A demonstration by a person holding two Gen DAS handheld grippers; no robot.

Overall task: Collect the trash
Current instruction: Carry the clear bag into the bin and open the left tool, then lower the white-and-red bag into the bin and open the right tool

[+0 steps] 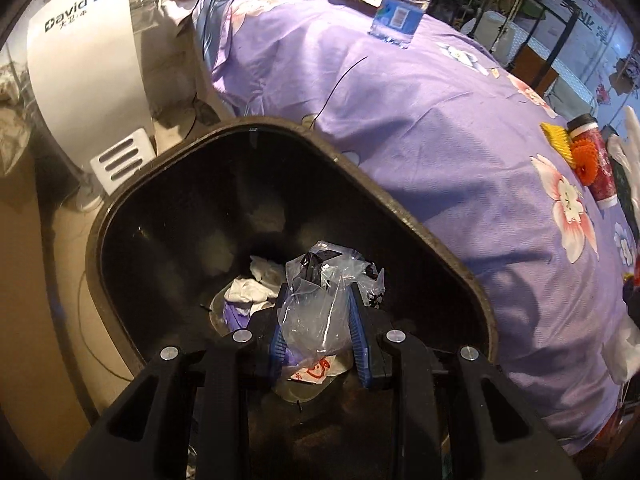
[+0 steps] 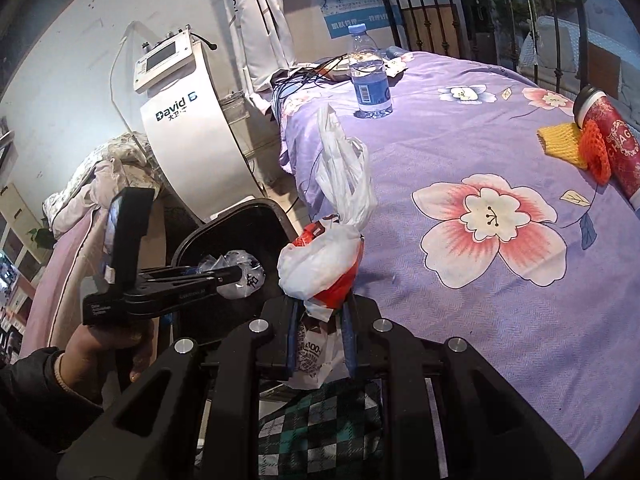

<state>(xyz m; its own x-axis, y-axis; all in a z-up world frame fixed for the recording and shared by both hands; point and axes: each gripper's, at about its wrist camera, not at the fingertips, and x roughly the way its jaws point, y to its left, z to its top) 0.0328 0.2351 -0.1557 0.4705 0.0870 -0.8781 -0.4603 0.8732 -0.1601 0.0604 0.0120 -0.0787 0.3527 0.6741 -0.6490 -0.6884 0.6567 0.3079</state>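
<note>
The left hand-held gripper (image 1: pixel 320 320) hangs right over the open black bin (image 1: pixel 280 184), its blue fingers (image 1: pixel 357 330) pinched on a crumpled clear plastic bag (image 1: pixel 316 300) that sits just above the bin's mouth. Down inside the bin lie white crumpled tissues (image 1: pixel 256 288) and something purple, too dark to make out. The right hand-held gripper (image 2: pixel 320 312) is clamped nearly shut on a knotted white bag (image 2: pixel 324 260) with red and orange showing through, its twisted handles standing up over the edge of the bed (image 2: pixel 500 300); the bag's lower part is hidden behind the fingers. From the right wrist view a hand (image 2: pixel 108 344) in a dark sleeve grips the left tool's handle beside the bin. On the purple flowered bedspread stand a water bottle (image 2: pixel 369 76), upright and well apart from both bags, and near the far edge a red cup (image 2: pixel 616 148) lying on its side against yellow and orange foam netting (image 2: pixel 576 148). A white machine (image 2: pixel 188 136) stands behind the bin, against the wall. Nothing lies between the clear bag and the bin's opening.
</note>
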